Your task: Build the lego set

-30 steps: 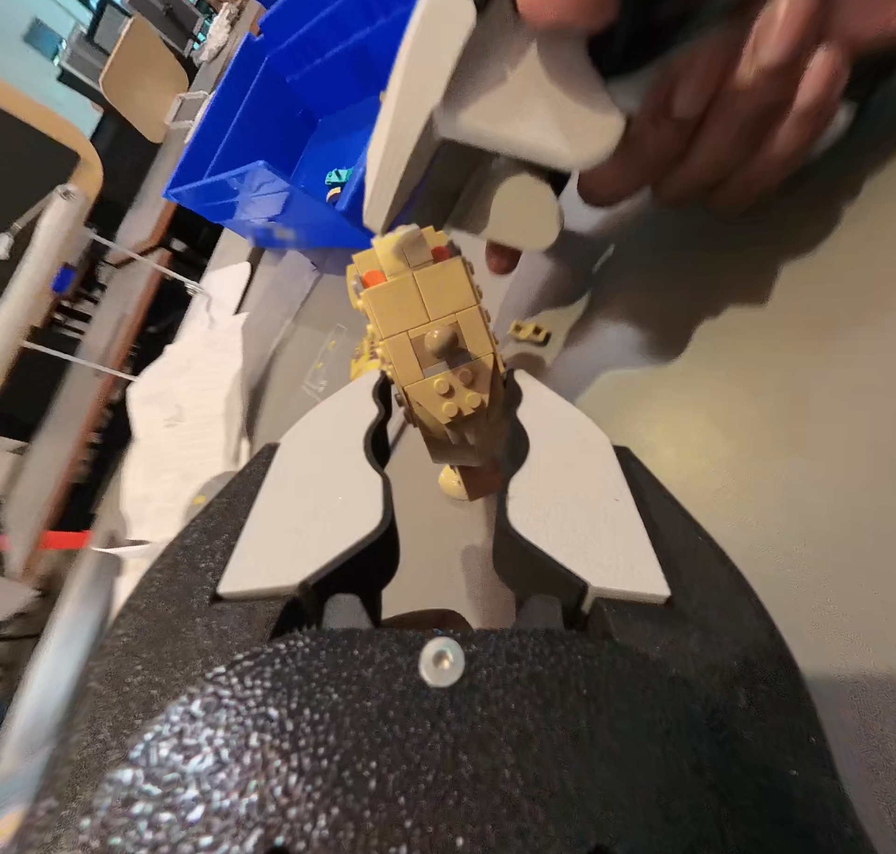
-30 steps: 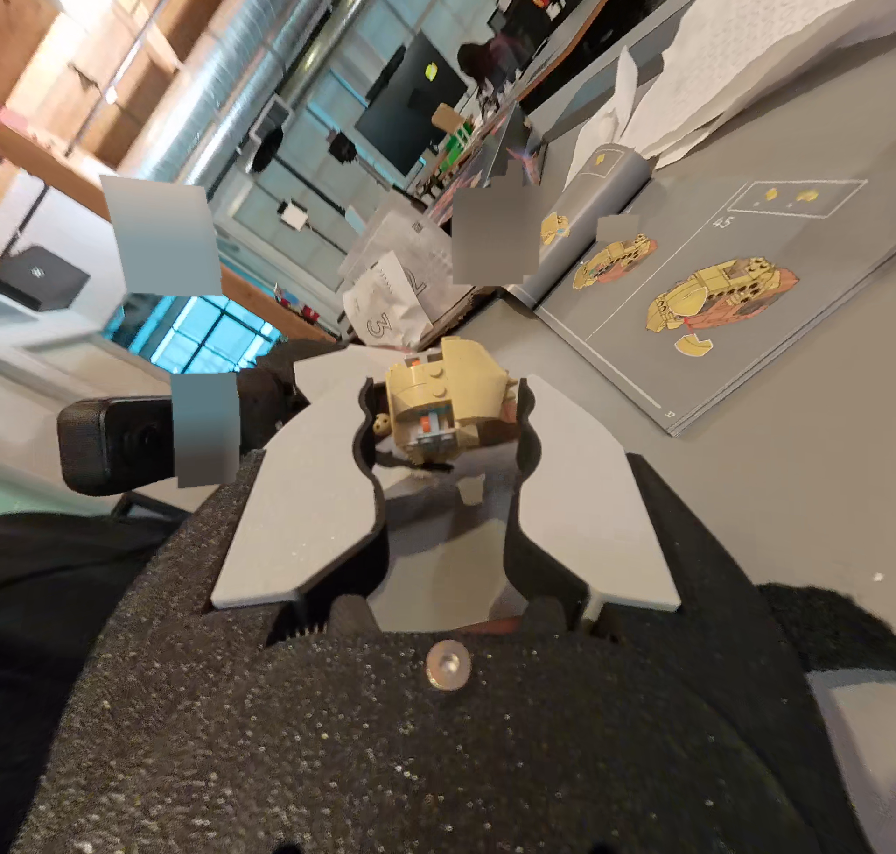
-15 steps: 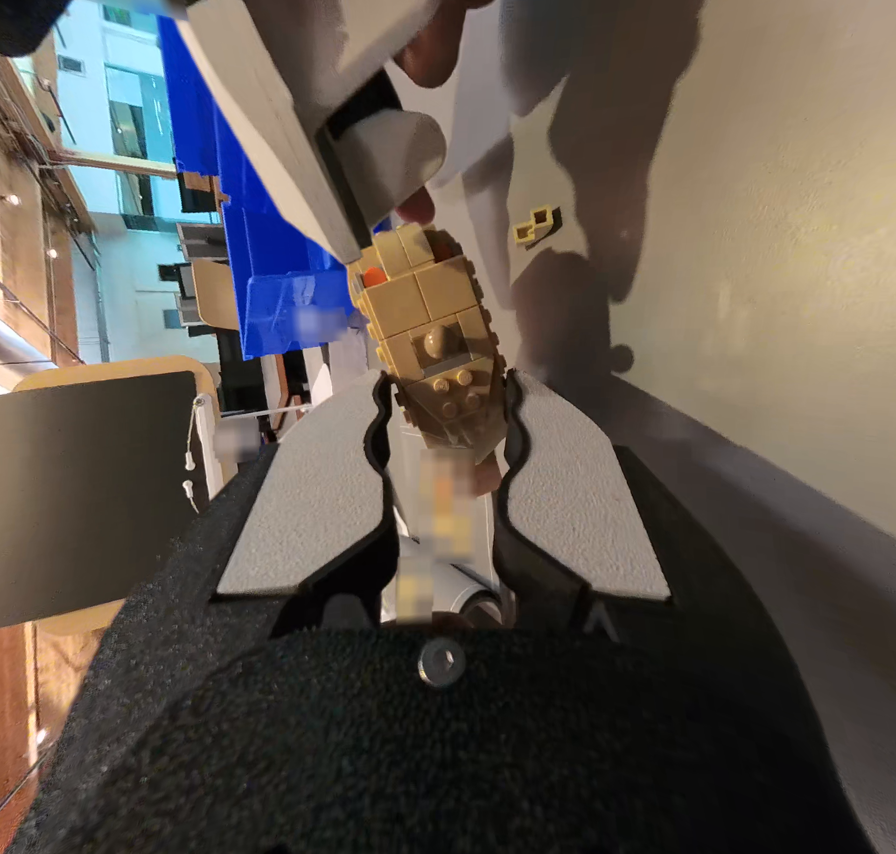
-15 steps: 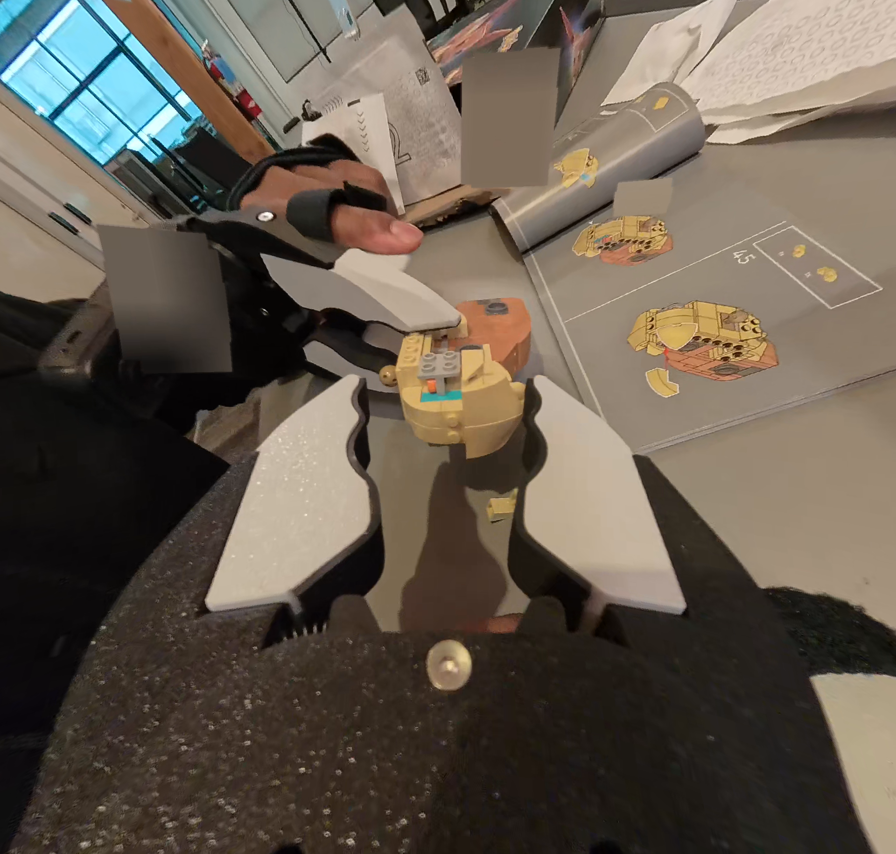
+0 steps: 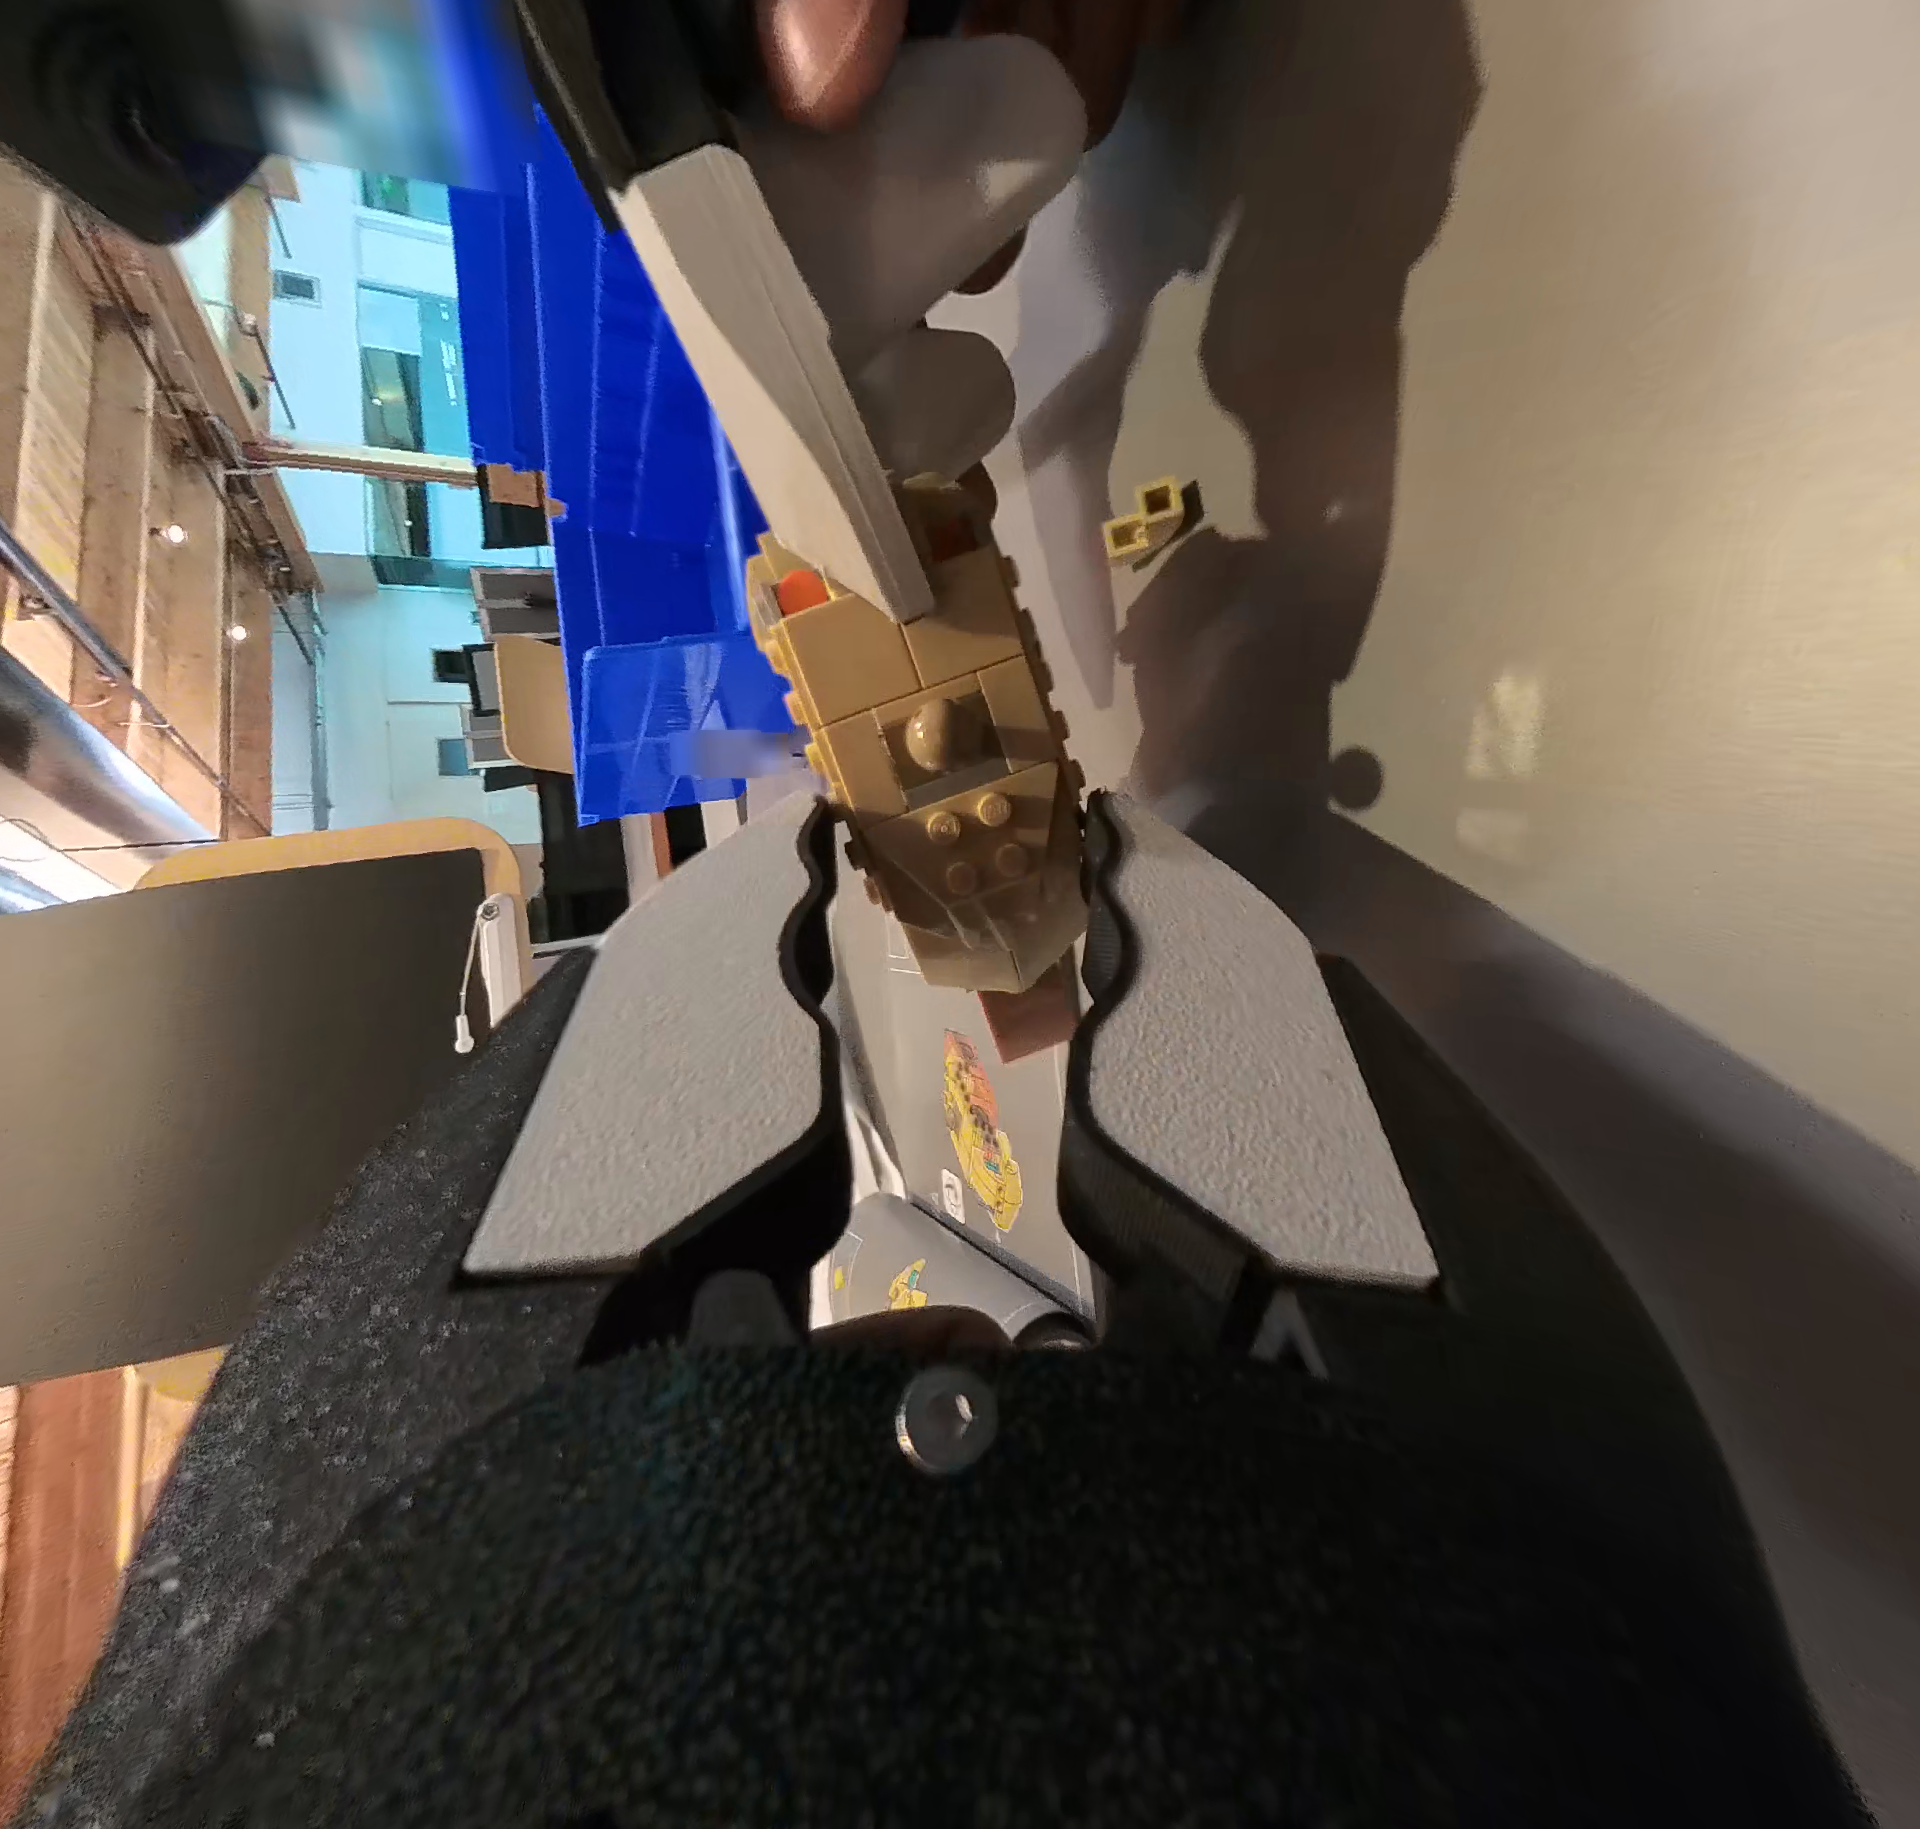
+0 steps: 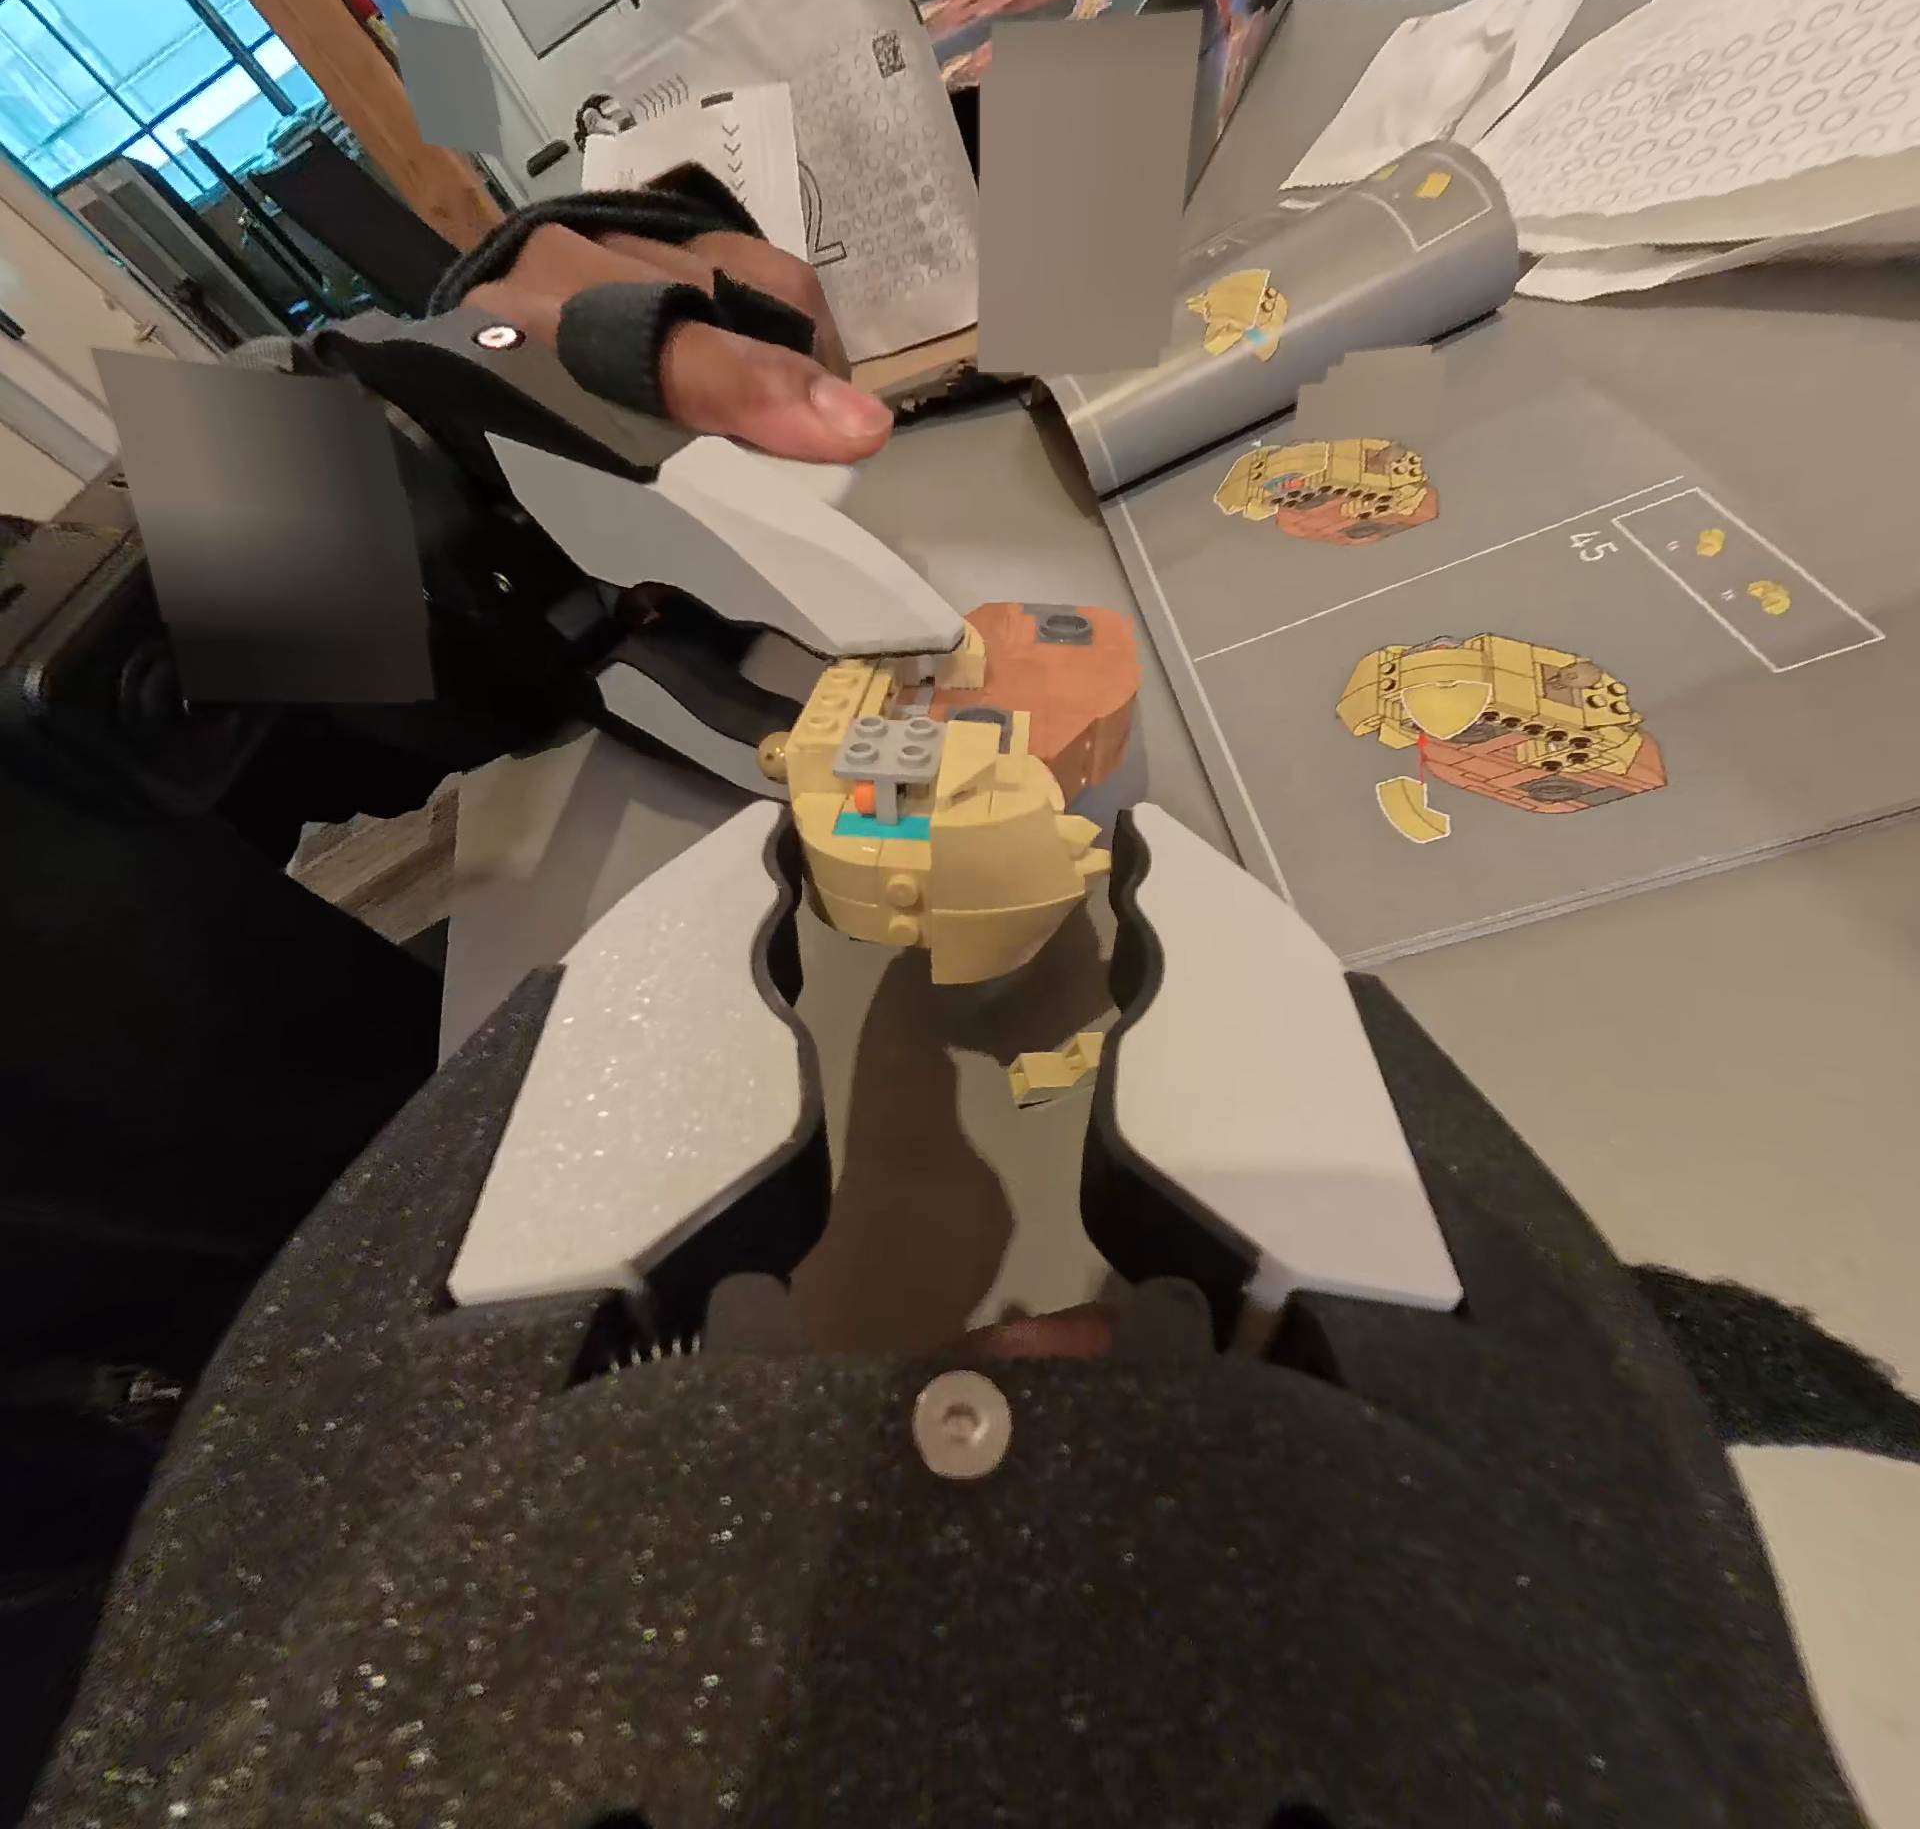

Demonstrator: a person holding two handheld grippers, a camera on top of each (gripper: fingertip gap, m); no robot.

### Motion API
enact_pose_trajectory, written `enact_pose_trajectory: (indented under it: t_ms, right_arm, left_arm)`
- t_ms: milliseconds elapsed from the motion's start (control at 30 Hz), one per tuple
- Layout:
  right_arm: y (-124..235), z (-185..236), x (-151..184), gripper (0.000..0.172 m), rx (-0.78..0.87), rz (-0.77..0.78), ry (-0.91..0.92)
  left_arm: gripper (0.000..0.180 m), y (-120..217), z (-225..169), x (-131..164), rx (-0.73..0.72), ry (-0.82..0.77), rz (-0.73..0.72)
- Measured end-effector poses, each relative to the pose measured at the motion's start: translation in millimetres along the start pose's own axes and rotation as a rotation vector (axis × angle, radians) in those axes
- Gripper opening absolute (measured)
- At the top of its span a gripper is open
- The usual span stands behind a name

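A tan and brown brick model hangs above the grey table between both grippers. My left gripper is shut on its narrow studded end, with both pads pressed on its sides. In the right wrist view the model has its rounded tan end between the tips of my right gripper, which is shut on it. The left gripper's upper finger lies on the model's top. The right gripper's finger shows edge-on against the model's far end. A small tan piece lies on the table below; it also shows in the left wrist view.
An open grey instruction booklet lies on the table to the right. White paper bags and a box lie behind it. Blue bins stand at the table's far side. A person's hands grip both tools. The grippers are tip to tip, or close to it. Left tips and right tips are each some 6 centimeters from the small tan piece.
The right gripper's fingers have closed in a little onto the model's tan end. The left gripper has kept its hold and rolled with the model. Both have drawn closer together.
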State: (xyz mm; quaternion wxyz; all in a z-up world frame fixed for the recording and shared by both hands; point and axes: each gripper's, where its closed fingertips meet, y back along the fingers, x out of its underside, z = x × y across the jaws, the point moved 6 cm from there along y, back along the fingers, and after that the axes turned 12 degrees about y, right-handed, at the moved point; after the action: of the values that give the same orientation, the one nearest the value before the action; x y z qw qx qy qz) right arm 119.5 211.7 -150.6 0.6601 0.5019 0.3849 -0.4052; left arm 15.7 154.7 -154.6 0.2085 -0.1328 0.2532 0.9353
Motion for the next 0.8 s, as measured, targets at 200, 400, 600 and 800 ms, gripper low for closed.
enact_pose_trajectory:
  t_ms: [200, 400, 600, 800]
  right_arm:
    - [7, -3, -4, 0.057, 0.038, -0.074, 0.0]
    - [16, -1, -15, 0.057, 0.054, -0.167, 0.052]
    - [16, -2, -13, 0.056, 0.047, -0.158, 0.04]
    - [21, -9, -18, 0.056, -0.013, -0.226, -0.093]
  left_arm:
    - [0.053, 0, 6, 5, -0.062, 0.061, -0.006]
    - [0.059, 4, 13, 11, -0.058, 0.248, -0.062]
    - [0.057, 3, 10, 17, -0.028, 0.289, -0.061]
    - [0.054, 10, 11, 11, 0.046, 0.468, -0.19]
